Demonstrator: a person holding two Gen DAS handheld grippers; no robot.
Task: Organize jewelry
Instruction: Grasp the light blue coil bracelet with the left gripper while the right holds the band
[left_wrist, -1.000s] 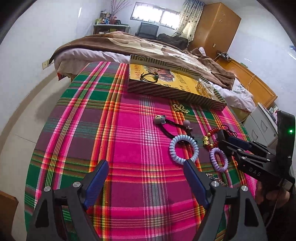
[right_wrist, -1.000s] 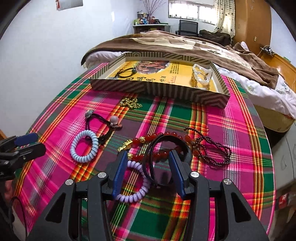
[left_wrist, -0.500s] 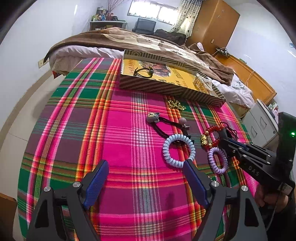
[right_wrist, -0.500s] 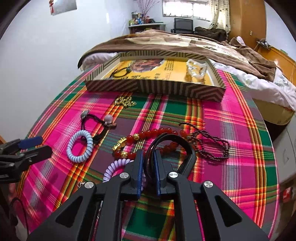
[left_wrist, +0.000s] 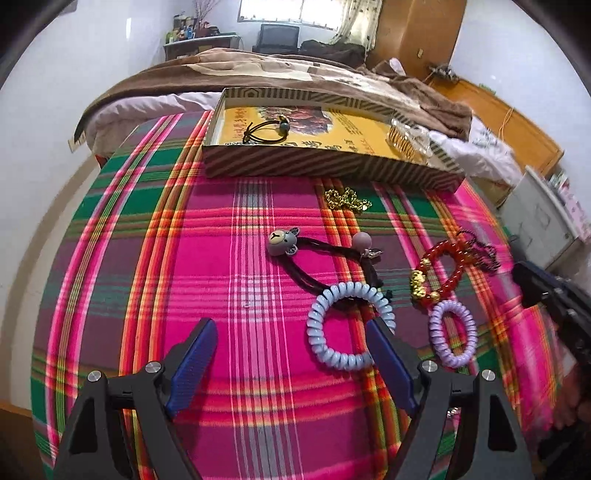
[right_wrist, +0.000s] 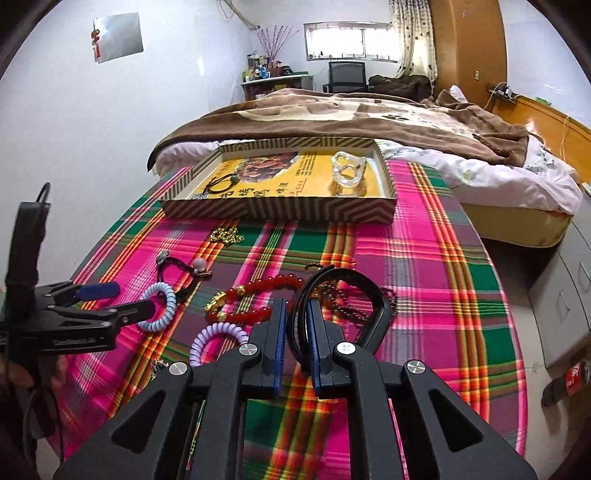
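- Black headband (right_wrist: 373, 295) is pinched in the right gripper's (right_wrist: 297, 332) closed jaws, just above the cloth (right_wrist: 424, 266).
- Lift clear of the beads (right_wrist: 258, 291); carry to the tray (right_wrist: 280, 212).
- Left gripper (left_wrist: 291, 354) gapes wide, empty, near the blue coil (left_wrist: 351, 325).

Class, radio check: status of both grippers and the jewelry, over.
Right gripper shut on black headband. Left gripper open, empty, over blue coil tie. Striped tray ahead, path unobstructed.
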